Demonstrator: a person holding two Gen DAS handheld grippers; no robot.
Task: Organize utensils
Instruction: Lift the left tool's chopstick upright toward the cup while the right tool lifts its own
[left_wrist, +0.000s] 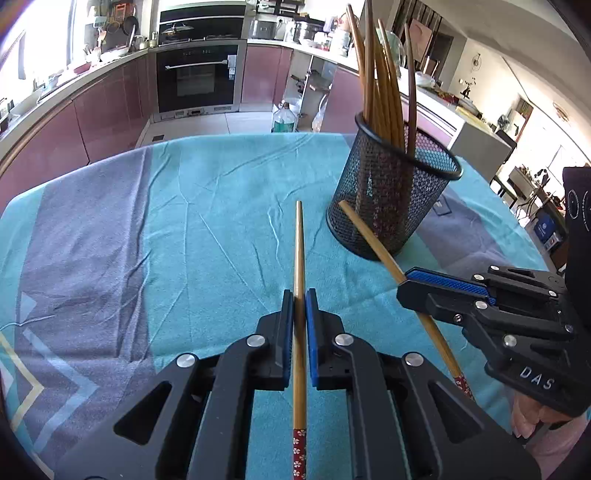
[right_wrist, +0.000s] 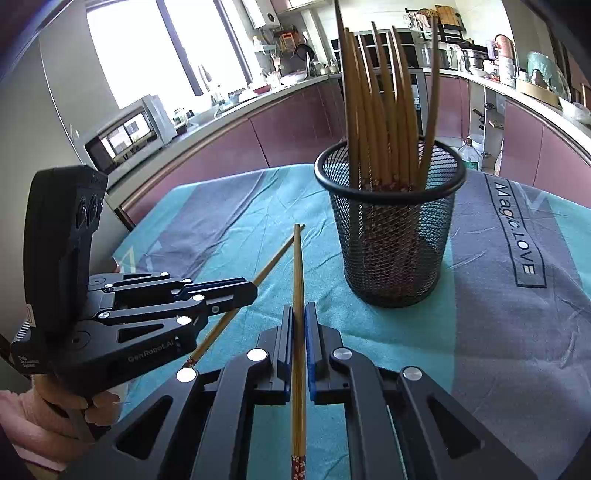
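My left gripper (left_wrist: 299, 295) is shut on a bamboo chopstick (left_wrist: 299, 254) whose thin tip points forward over the cloth and whose red flowered end lies back between the arms. My right gripper (right_wrist: 299, 310) is shut on a second chopstick (right_wrist: 298, 266) in the same way. Each gripper shows in the other's view: the right gripper (left_wrist: 402, 280) with its chopstick (left_wrist: 369, 236) slanting toward the cup, and the left gripper (right_wrist: 253, 291) with its chopstick (right_wrist: 277, 262). A black mesh cup (left_wrist: 391, 199) (right_wrist: 391, 251) stands upright just ahead, holding several chopsticks (left_wrist: 380, 85) (right_wrist: 384, 110).
A teal and grey tablecloth (left_wrist: 147, 221) (right_wrist: 517, 332) covers the table, its far edge just behind the cup. Kitchen cabinets, an oven (left_wrist: 197, 77) and a microwave (right_wrist: 129, 133) lie beyond. A water bottle (left_wrist: 284, 118) stands on the floor. A hand (right_wrist: 55, 413) holds the left gripper's handle.
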